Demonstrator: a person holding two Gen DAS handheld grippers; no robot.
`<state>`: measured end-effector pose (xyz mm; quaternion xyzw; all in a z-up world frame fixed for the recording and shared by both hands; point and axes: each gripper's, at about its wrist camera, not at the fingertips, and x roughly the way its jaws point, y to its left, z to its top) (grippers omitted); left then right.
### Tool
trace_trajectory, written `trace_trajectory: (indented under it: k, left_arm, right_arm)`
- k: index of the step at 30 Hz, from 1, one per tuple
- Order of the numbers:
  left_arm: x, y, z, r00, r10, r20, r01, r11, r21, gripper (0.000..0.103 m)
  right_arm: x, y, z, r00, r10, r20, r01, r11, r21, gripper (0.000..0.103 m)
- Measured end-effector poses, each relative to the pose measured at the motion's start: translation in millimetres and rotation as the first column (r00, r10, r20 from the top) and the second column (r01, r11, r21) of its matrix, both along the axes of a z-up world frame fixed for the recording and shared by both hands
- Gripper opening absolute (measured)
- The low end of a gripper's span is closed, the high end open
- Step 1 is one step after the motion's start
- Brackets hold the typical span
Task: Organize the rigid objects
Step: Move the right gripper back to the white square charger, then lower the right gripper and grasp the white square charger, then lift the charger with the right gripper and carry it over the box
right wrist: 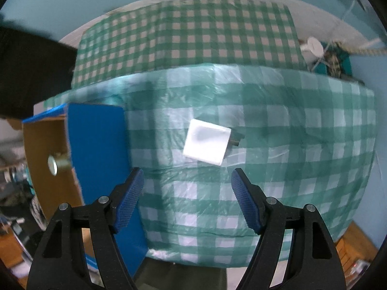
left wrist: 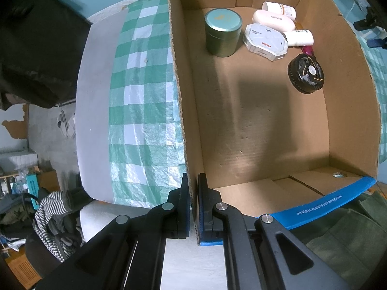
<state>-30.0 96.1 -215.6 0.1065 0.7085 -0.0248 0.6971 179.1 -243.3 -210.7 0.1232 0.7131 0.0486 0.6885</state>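
My left gripper is shut on the left wall of an open cardboard box. Inside the box at the far end lie a green round tin, a white octagonal case, white bottles, a white oval case and a black round fan-like part. My right gripper is open and empty above the checked tablecloth. A white square charger with a dark plug lies on the cloth just beyond its fingertips. The box's blue outer side shows at the left of the right wrist view.
The table is covered with a green and white checked plastic cloth. A second checked surface lies behind it. Clutter and striped clothing sit on the floor at the left. The near half of the box floor is bare.
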Motion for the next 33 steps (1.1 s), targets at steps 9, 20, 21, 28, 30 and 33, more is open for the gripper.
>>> trace_trajectory:
  k: [9, 20, 21, 28, 30, 33]
  left_arm:
    - [1.7, 2.5, -1.5, 1.0, 0.021, -0.005, -0.021, 1.0, 0.001, 0.005]
    - [6.1, 3.9, -3.8, 0.999, 0.041, -0.009, -0.041, 0.999, 0.0, 0.005]
    - [6.7, 3.7, -3.8, 0.999, 0.041, -0.009, -0.041, 0.999, -0.001, 0.005]
    - [6.2, 4.8, -4.2, 0.999, 0.042, -0.007, -0.042, 0.999, 0.0, 0.005]
    - [5.9, 3.9, -4.5, 0.999, 0.042, -0.01, -0.042, 0.999, 0.001, 0.005]
    - [5.9, 3.2, -5.1, 0.999, 0.041, -0.011, -0.041, 0.999, 0.001, 0.005]
  right_arm:
    - [6.1, -3.4, -36.3, 0.998, -0.052, -0.034, 0.052, 0.999, -0.006, 0.075]
    - [15.2, 1.9, -61.4, 0.993, -0.106, -0.044, 0.105, 0.994, -0.022, 0.074]
    - [15.7, 1.8, -62.9, 0.993, -0.108, -0.045, 0.107, 0.994, -0.026, 0.074]
    - [16.9, 0.9, -68.6, 0.992, -0.12, -0.038, 0.117, 0.99, -0.075, 0.058]
    - [16.2, 1.9, -67.6, 0.994, -0.103, -0.029, 0.1, 0.991, -0.089, 0.053]
    - [14.4, 1.1, -66.9, 0.995, -0.093, -0.02, 0.091, 0.992, -0.089, 0.051]
